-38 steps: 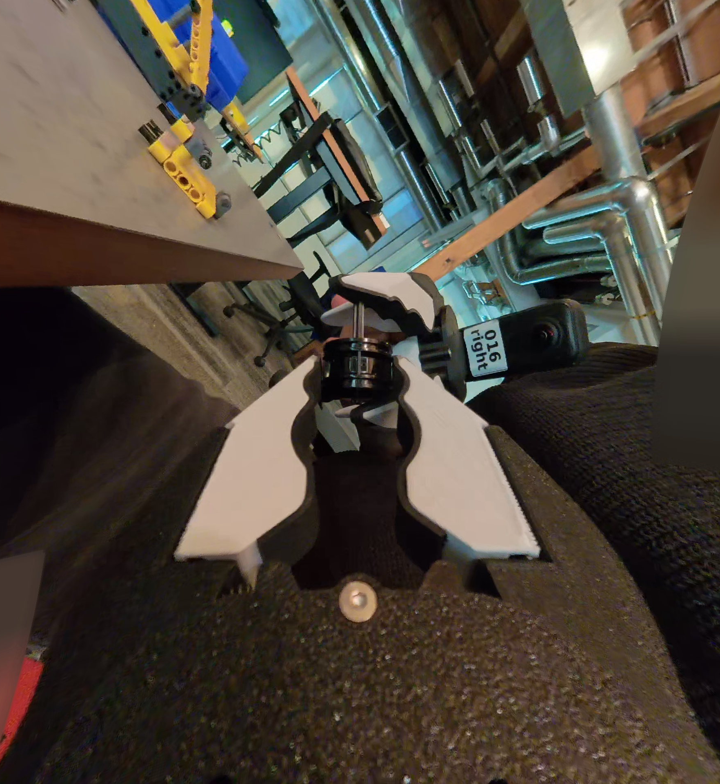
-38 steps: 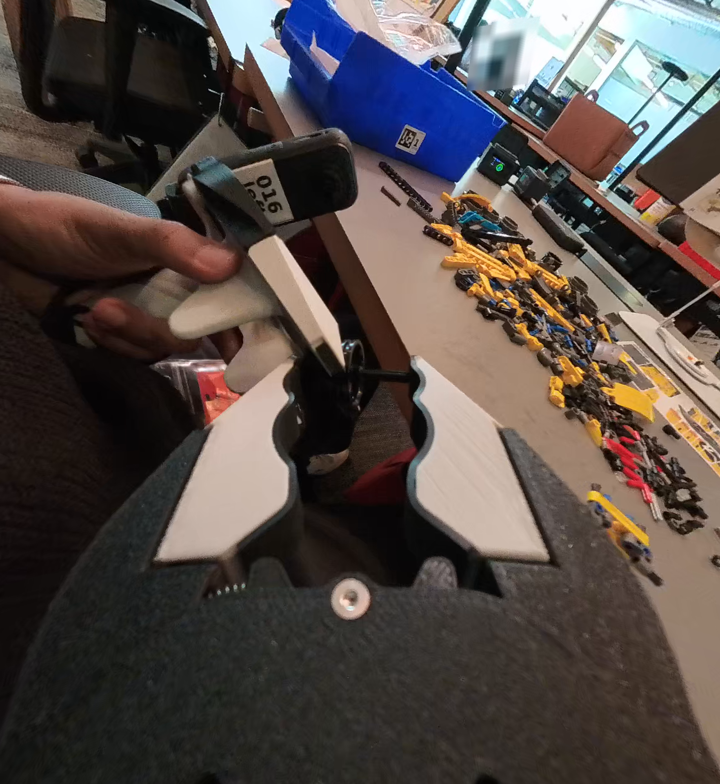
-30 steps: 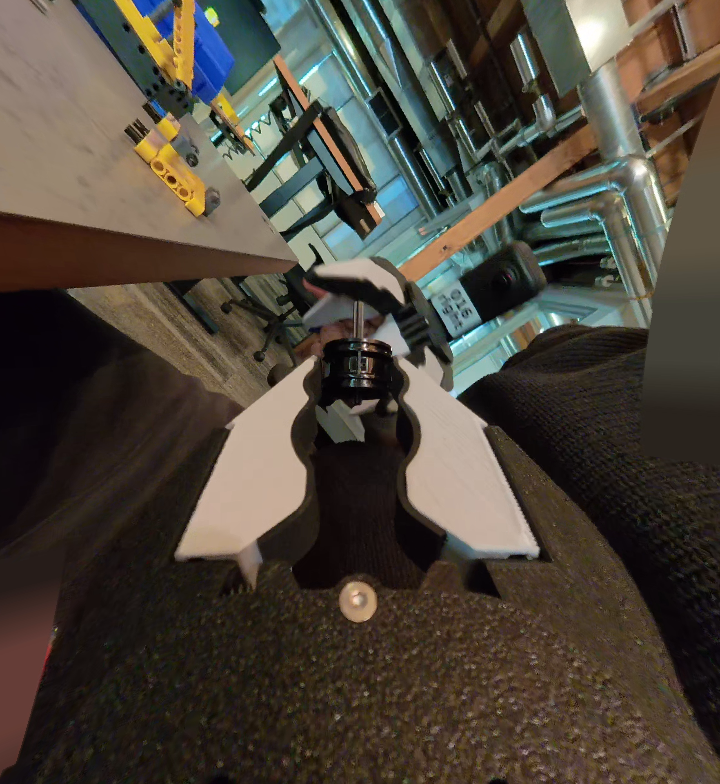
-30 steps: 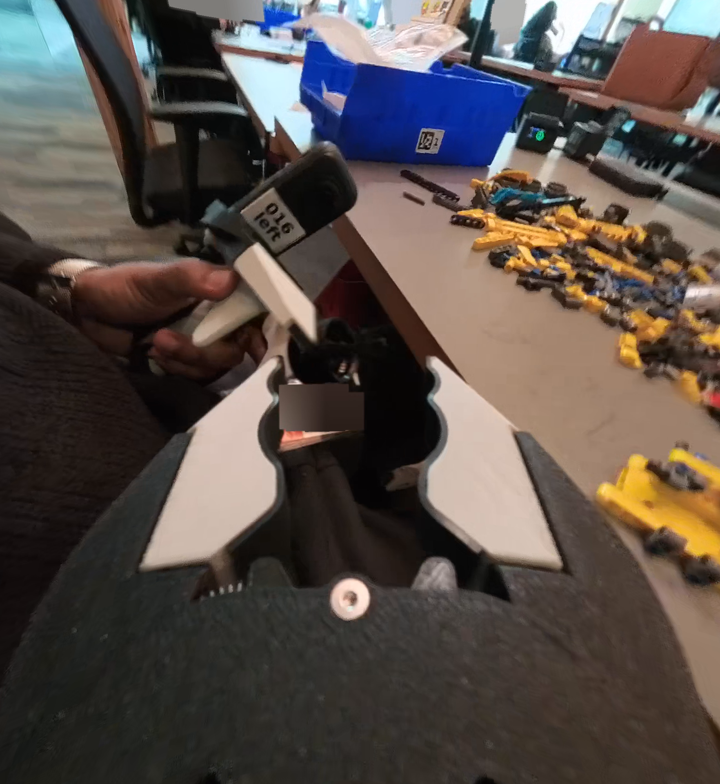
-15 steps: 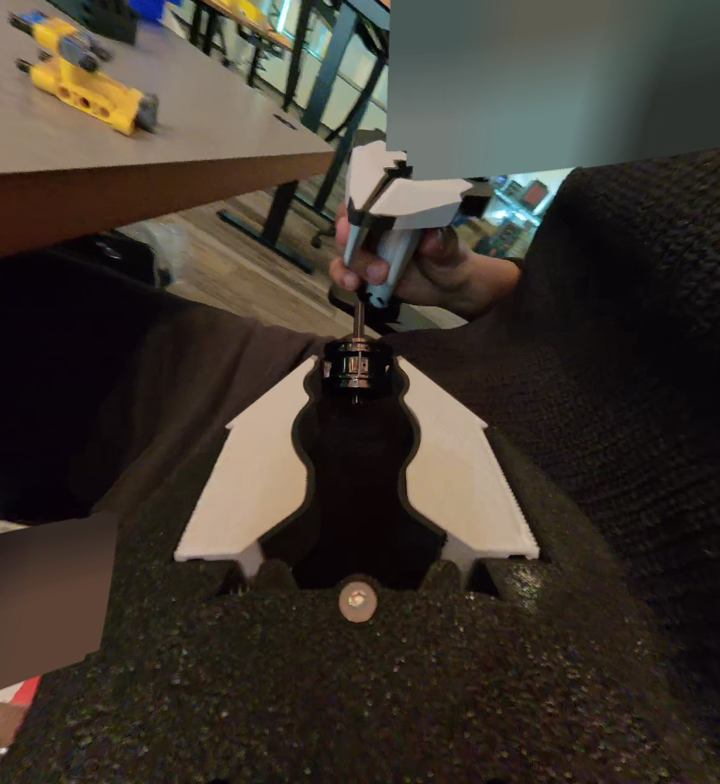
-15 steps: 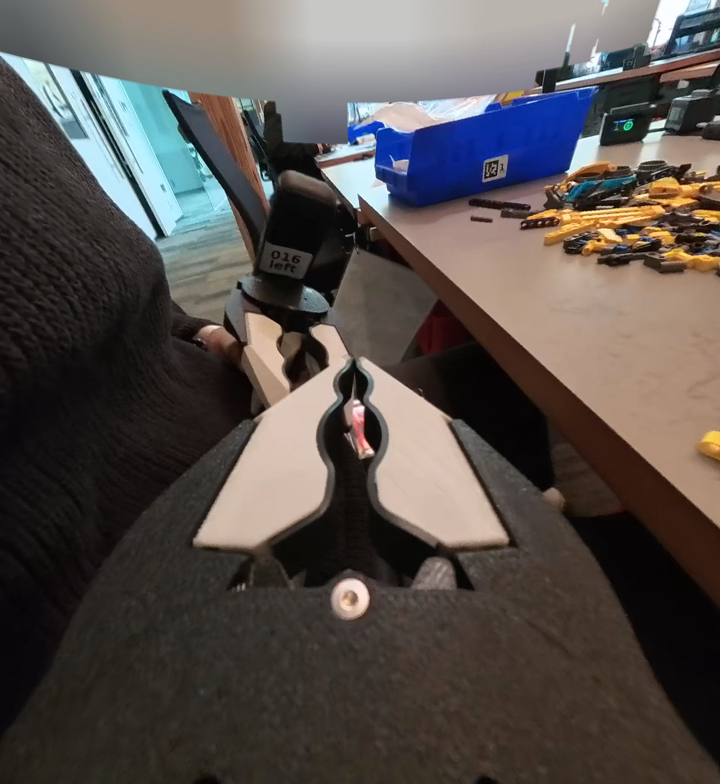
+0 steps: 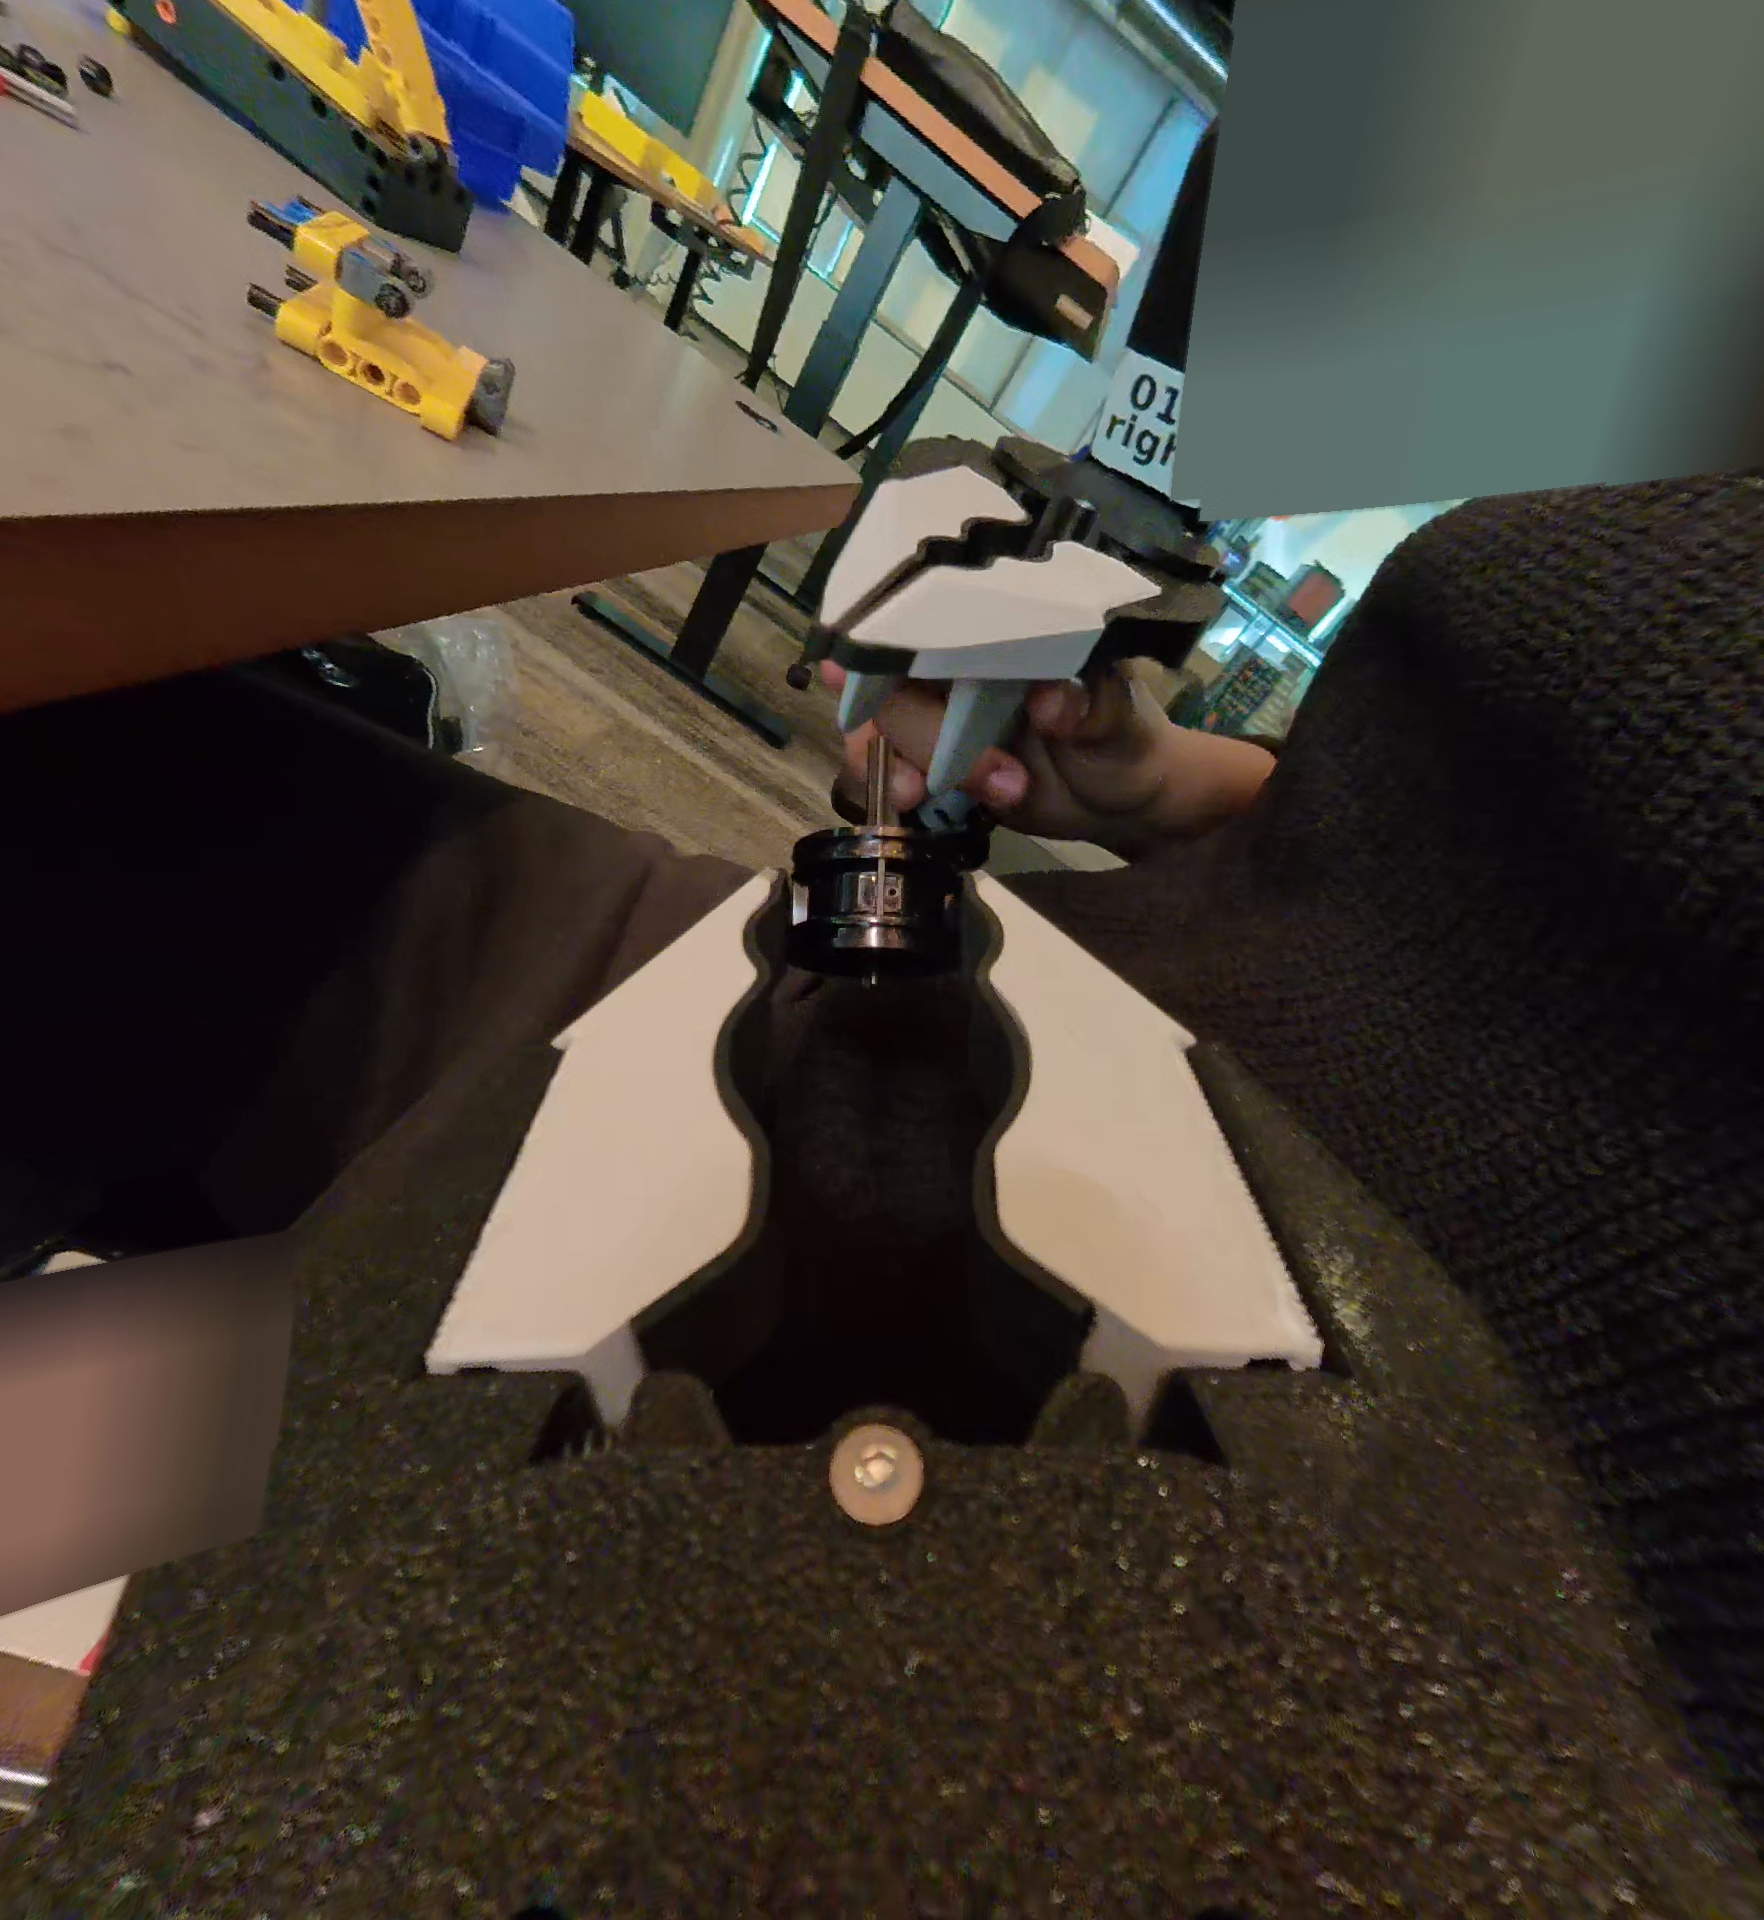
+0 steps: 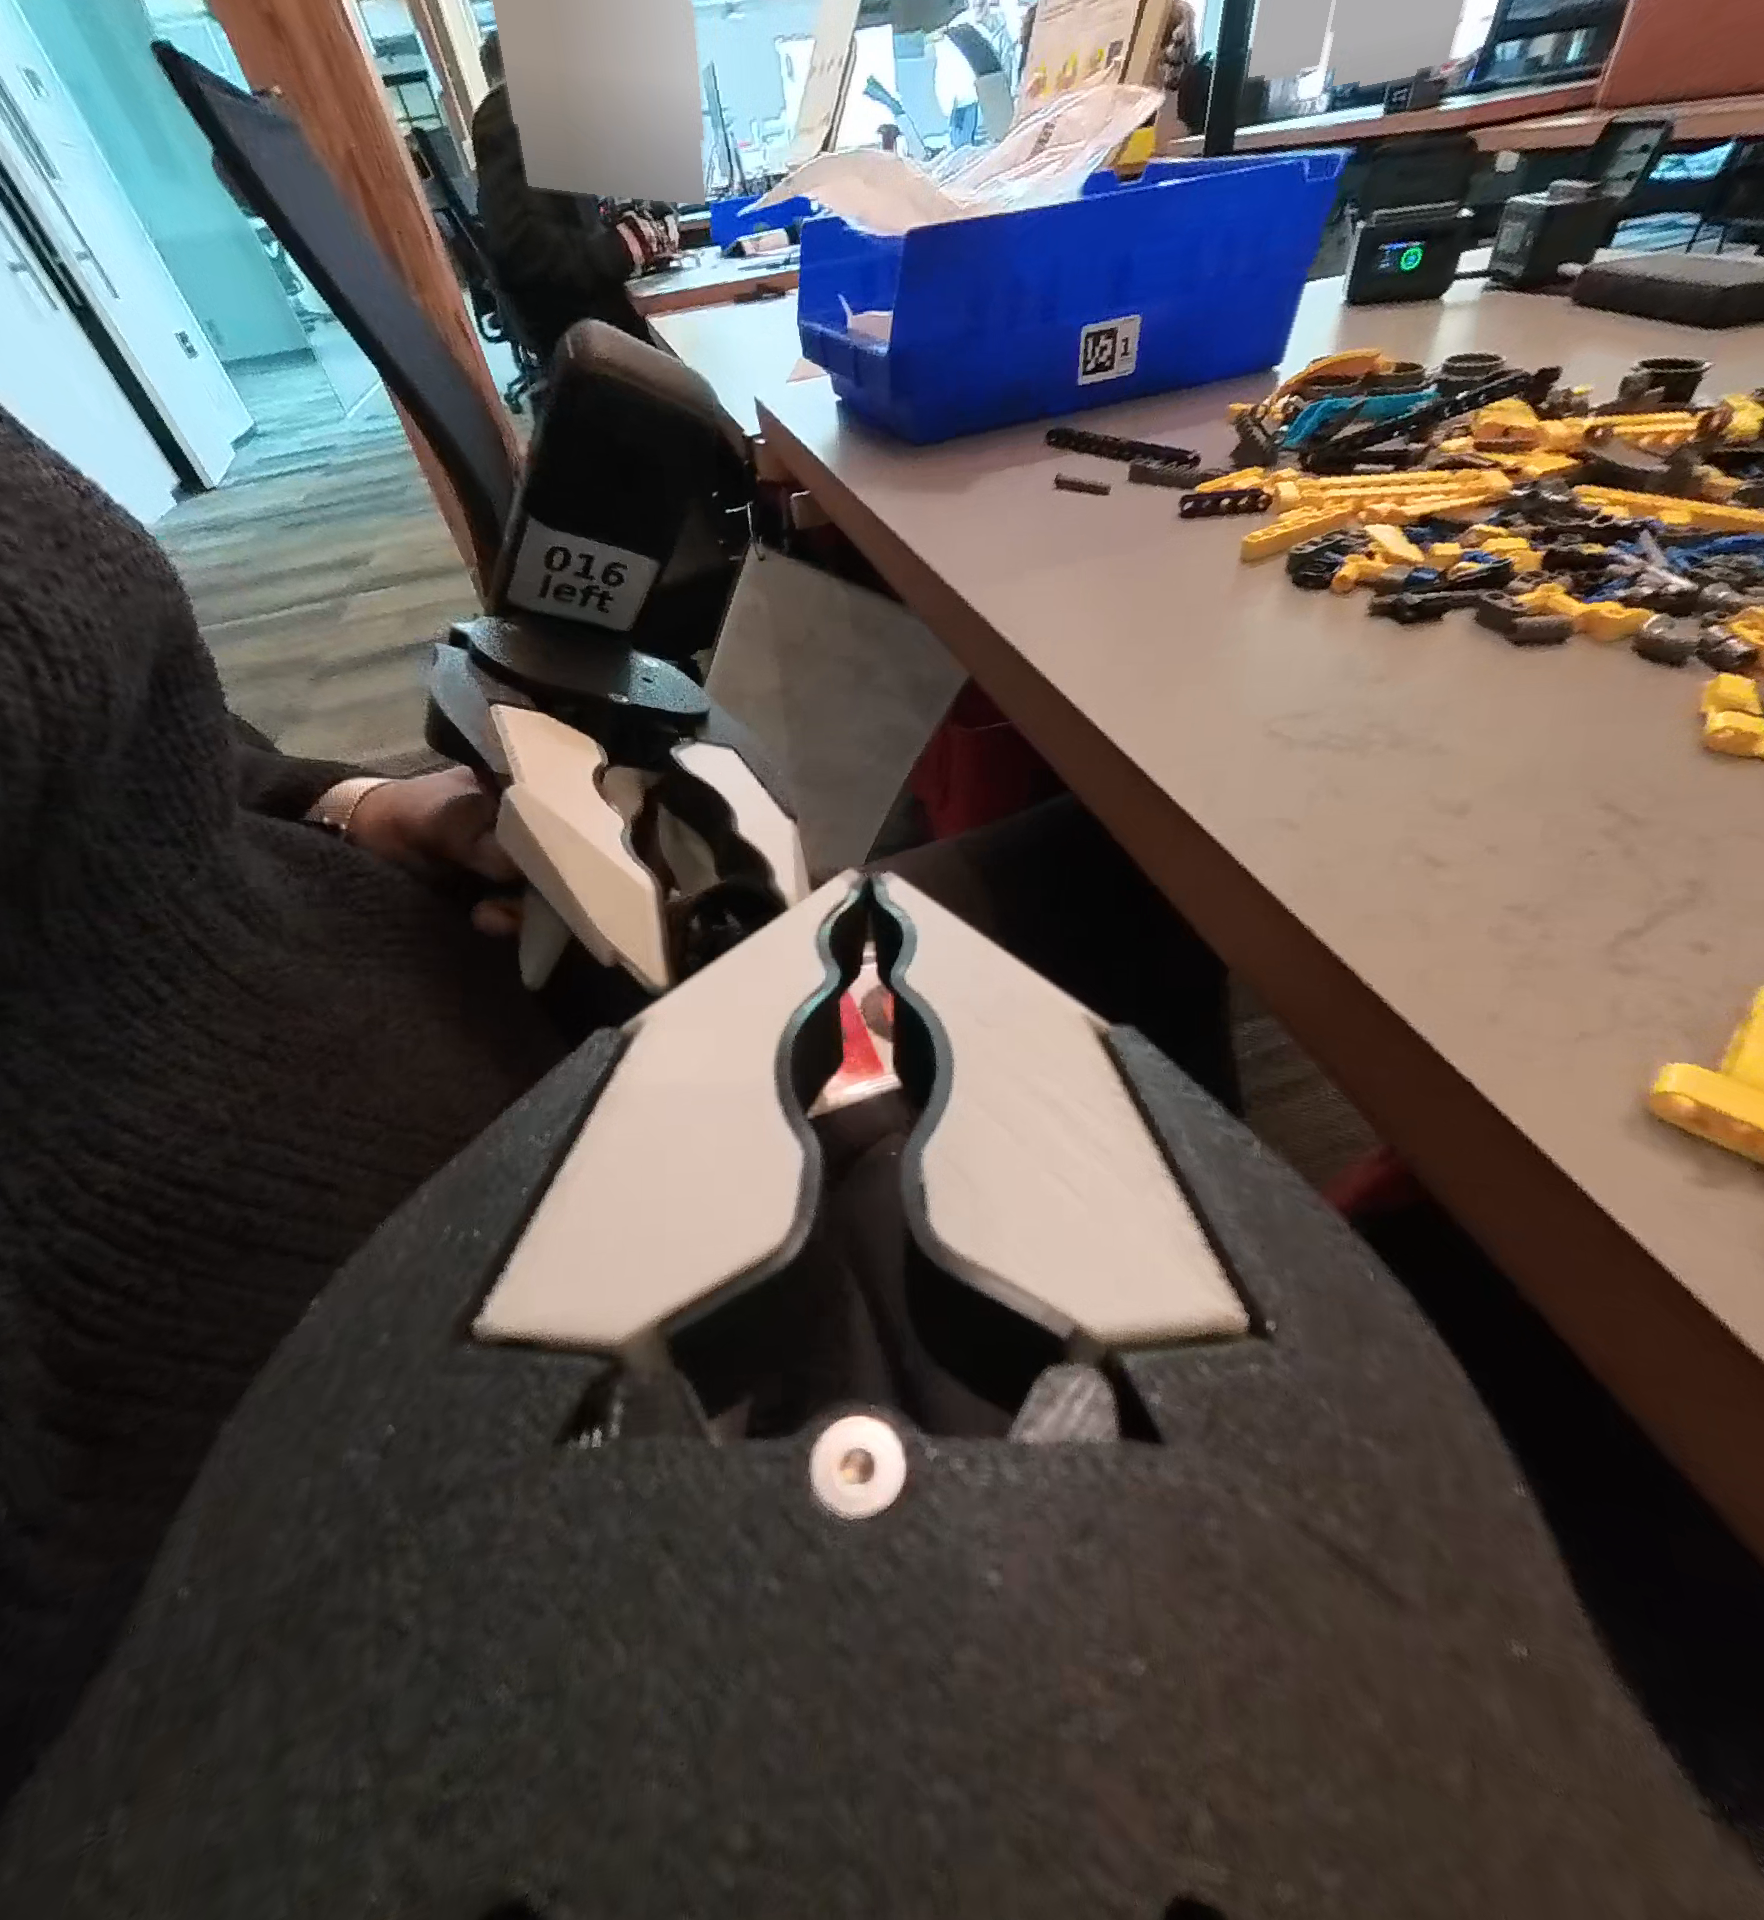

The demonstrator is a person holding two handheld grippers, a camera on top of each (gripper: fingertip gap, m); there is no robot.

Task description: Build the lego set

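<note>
Between the tips of the left gripper [image 7: 876, 914], low over the person's lap and below the table [image 7: 358, 488] edge, sits a black wheel hub [image 7: 874, 912], clamped across its sides. A thin metal axle [image 7: 875, 781] runs through the hub's centre, its long axis pointing straight ahead, away from the jaws. Just beyond the axle's free end hangs the right gripper [image 7: 805, 665], its jaws pressed together with nothing visibly between them, the tips a little above and to one side of the axle. Farther off, yellow bricks [image 7: 379, 343] lie on the table.
</note>
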